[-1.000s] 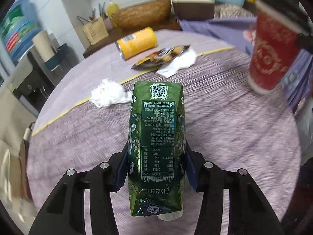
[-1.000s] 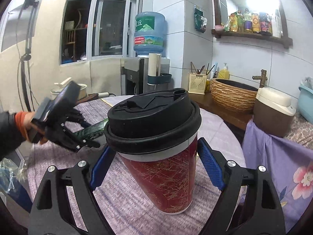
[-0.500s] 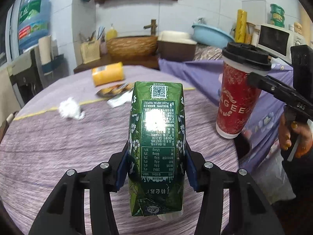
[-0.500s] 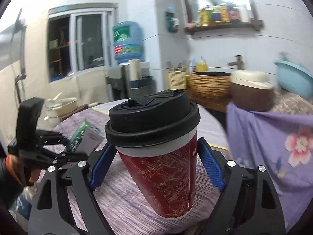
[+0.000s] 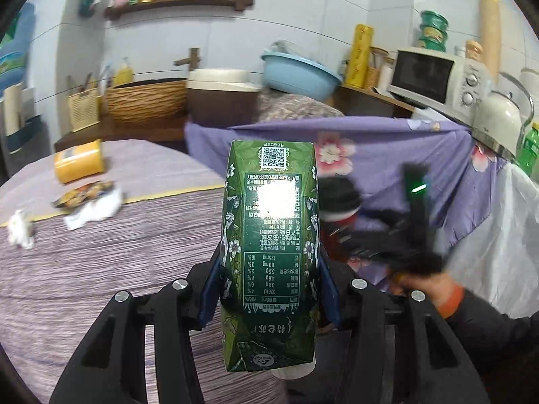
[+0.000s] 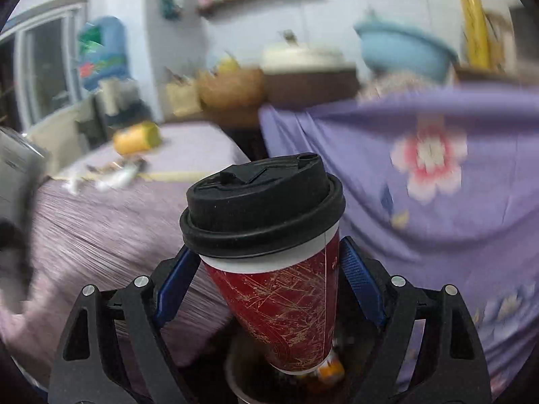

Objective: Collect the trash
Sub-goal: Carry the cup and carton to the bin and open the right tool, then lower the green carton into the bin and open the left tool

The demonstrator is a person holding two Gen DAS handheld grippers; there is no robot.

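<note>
My left gripper is shut on a green drink carton, held upright above the purple table's near edge. My right gripper is shut on a red paper cup with a black lid, held past the table's edge over a dark bin opening. In the left wrist view the right gripper and cup show blurred to the right of the carton. A yellow can, a snack wrapper, a white napkin and a crumpled tissue lie on the table.
The round table has a purple cloth. A purple flowered cloth hangs to the right. Behind stand a woven basket, a brown container, a blue basin, a microwave and a kettle.
Both grippers have swung right, off the table toward its edge. The right gripper with the cup has dropped lower, over the bin. The left view has turned from the table to the back counter.
</note>
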